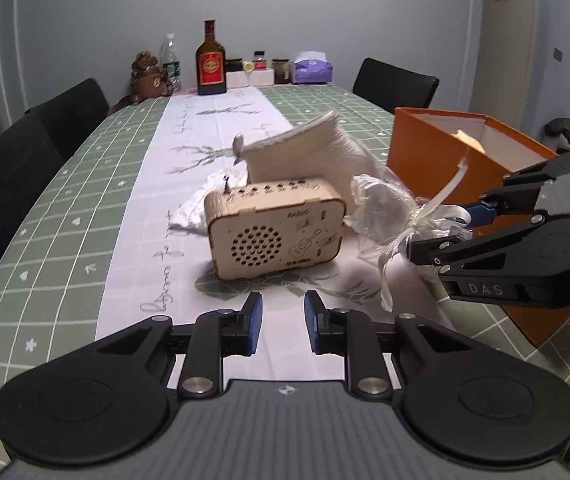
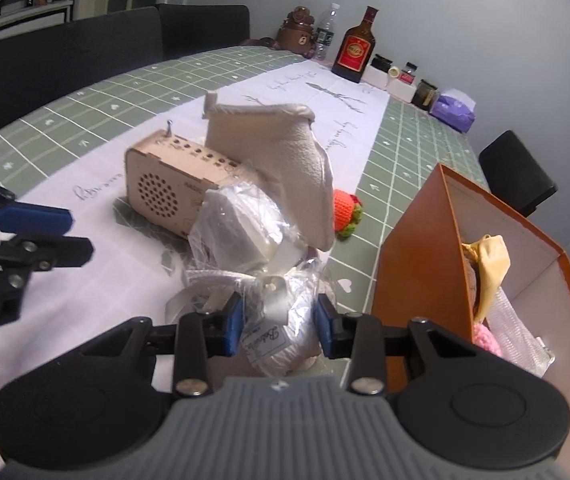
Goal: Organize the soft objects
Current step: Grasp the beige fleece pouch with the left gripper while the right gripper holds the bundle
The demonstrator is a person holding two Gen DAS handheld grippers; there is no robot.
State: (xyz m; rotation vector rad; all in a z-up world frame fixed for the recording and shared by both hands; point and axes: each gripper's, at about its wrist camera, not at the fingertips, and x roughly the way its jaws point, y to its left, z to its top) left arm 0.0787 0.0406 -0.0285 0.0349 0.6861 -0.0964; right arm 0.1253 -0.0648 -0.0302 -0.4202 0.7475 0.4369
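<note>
The right gripper (image 2: 279, 326) pinches a clear plastic bag (image 2: 281, 320) holding a pale ball of yarn; its blue pads press the wrap on both sides. The printed label is too blurred to read. In the left wrist view the gripper's own jaws hide most of that bag, leaving crinkled film and ribbon (image 1: 401, 232) showing.

The left gripper (image 1: 283, 322) stands a little apart with nothing between its pads, hovering over the white table runner (image 1: 133, 264).

A second wrapped bundle (image 2: 237, 224) leans on the wooden radio (image 1: 275, 228), with a cream pouch (image 2: 285, 160) behind. A red crocheted toy (image 2: 347, 212) is half hidden by the pouch.

The orange box (image 2: 417, 256), cut off at the frame edge, holds a yellow cloth (image 2: 487, 268) and something pink, hard to identify.
</note>
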